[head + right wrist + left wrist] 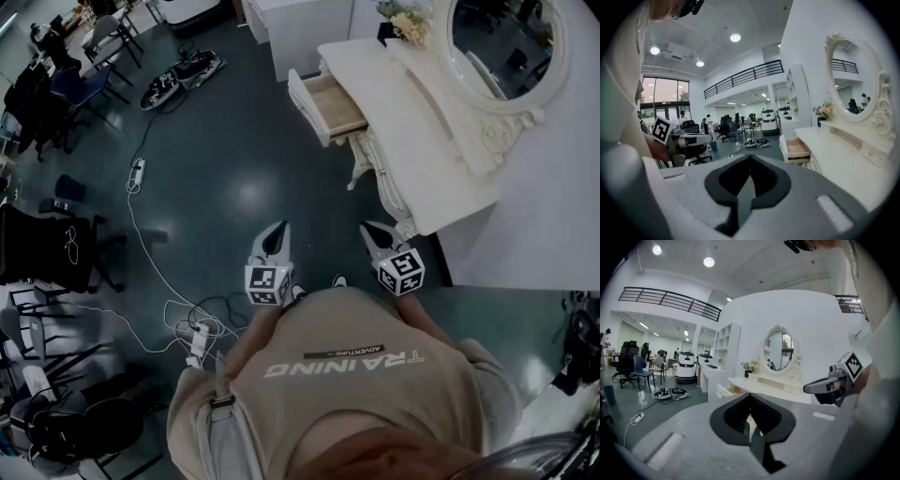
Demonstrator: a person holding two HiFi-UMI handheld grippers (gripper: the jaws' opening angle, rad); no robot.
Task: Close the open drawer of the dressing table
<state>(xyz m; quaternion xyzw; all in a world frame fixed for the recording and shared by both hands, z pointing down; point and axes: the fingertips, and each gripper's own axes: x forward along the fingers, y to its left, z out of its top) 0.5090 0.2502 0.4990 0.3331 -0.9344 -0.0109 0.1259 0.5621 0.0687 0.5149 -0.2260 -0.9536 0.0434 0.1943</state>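
Note:
The white dressing table [441,159] stands at the upper right of the head view, under an oval mirror [506,37]. Its left-end drawer [323,105] is pulled out and shows a bare wooden inside; it also appears as the drawer [725,391] and the drawer [797,149] in the gripper views. My left gripper [273,239] and right gripper [380,239] are held side by side close to my chest, well short of the drawer. Both are shut with nothing between the fingers, as seen at the left gripper [750,397] and the right gripper [749,157].
White cables and a power strip [137,173] trail over the dark floor at the left. Black office chairs [56,244] crowd the left edge. A white cabinet [300,28] stands behind the drawer. Flowers [403,19] sit on the table top.

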